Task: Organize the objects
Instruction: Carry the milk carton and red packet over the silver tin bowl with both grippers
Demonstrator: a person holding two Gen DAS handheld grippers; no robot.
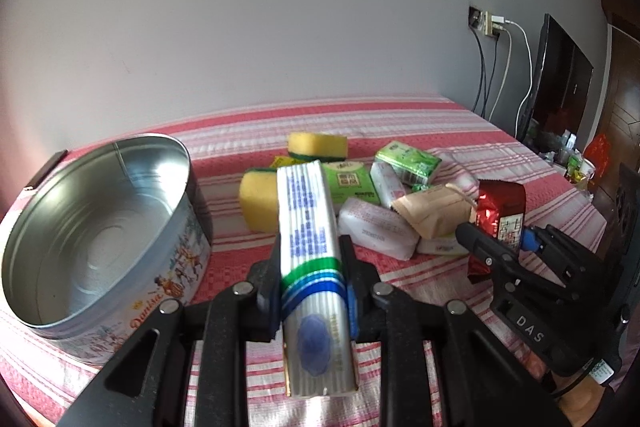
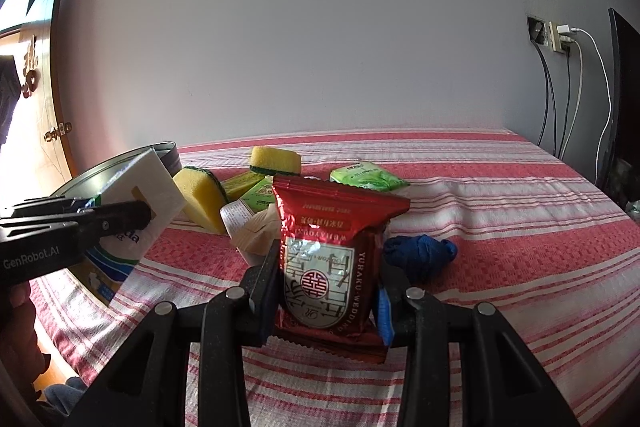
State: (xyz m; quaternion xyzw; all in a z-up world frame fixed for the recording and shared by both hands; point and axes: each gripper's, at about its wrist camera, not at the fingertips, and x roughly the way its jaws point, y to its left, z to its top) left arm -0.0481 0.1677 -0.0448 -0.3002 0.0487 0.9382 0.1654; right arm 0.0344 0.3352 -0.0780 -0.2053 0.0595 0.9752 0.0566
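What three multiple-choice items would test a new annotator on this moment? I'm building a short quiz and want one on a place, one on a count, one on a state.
1. Where does the round metal tin stand relative to the pile of packets, in the left wrist view?
A. To the left of it
B. To the right of it
C. On top of it

2. How many yellow sponges are in view?
A. One
B. Two
C. Four

3. What state is the right hand-held gripper in?
A. Open over the cloth
B. Shut on the red packet
C. Shut on a sponge

Answers:
1 A: the round metal tin sits left of the pile of packets.
2 B: one yellow sponge lies behind, another nearer.
3 B: the right hand-held gripper clamps the red packet between its fingers.
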